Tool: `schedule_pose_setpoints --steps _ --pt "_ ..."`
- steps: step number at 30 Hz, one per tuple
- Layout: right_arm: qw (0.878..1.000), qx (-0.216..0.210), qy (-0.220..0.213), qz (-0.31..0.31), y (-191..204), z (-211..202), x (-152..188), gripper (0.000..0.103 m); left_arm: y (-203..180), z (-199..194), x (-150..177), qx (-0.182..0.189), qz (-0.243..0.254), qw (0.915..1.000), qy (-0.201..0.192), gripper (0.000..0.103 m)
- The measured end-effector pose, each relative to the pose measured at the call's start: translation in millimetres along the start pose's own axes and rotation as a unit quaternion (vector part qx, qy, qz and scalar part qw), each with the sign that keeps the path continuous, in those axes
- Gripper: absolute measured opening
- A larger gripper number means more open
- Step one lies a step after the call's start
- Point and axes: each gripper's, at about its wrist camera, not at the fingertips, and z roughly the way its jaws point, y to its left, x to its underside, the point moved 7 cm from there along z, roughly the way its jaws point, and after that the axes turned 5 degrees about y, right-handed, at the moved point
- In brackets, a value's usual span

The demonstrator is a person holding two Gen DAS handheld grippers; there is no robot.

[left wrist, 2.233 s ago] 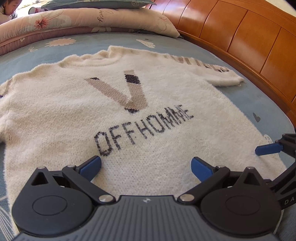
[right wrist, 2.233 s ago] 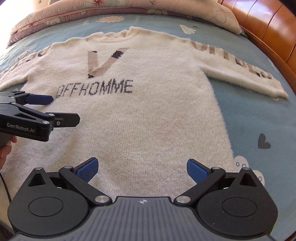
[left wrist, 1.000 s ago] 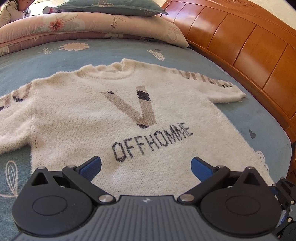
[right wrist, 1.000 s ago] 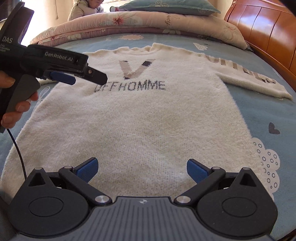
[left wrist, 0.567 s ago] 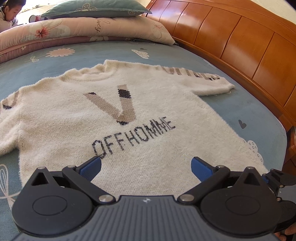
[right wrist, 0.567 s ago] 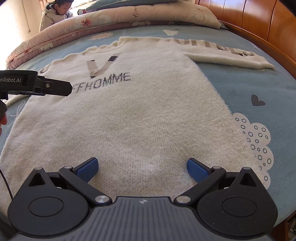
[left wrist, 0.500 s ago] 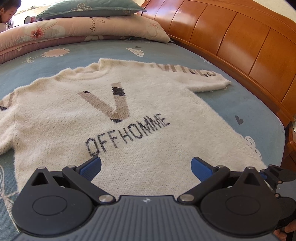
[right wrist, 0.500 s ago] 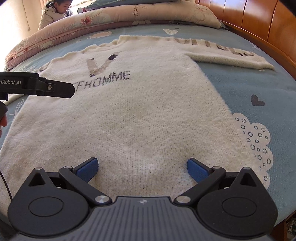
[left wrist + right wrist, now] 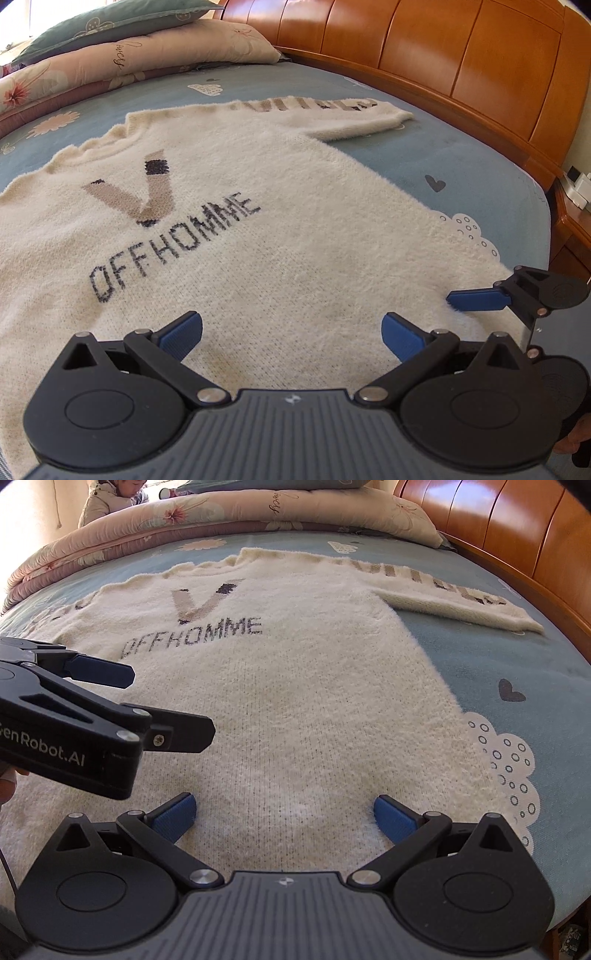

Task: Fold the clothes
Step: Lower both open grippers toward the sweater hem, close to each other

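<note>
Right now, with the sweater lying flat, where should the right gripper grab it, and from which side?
Probably the hem corner on the sweater's right edge, near the cloud print. The right gripper is open over the hem, so it could come in low from the near bed edge. The sweater lies flat, and the corner is a free edge to pinch.

The sweater (image 9: 295, 229) is showing cream white, fuzzy, with a beige and dark "V" and dark "OFFHOMME" lettering on the chest, and beige and dark letters along one sleeve (image 9: 454, 598). The bedsheet (image 9: 480, 162) is showing dusty blue, printed with a dark heart, white dotted clouds and pale flowers. The quilt (image 9: 229, 513) is showing pink with flowers. The headboard (image 9: 461, 55) is glowing orange-brown. The left claw (image 9: 291, 332) and right claw (image 9: 284, 812) are showing black with blue pads.
</note>
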Motion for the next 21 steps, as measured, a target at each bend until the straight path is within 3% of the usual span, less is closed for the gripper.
schedule_pose_setpoints --steps 14,21 --pt "1.000 0.002 -0.029 -0.012 2 -2 5 0.103 -8 16 7 -0.028 0.026 0.9993 0.005 0.103" --pt "1.000 0.006 -0.011 -0.026 4 -9 8 0.103 -9 19 9 -0.033 0.041 0.9986 0.005 0.103"
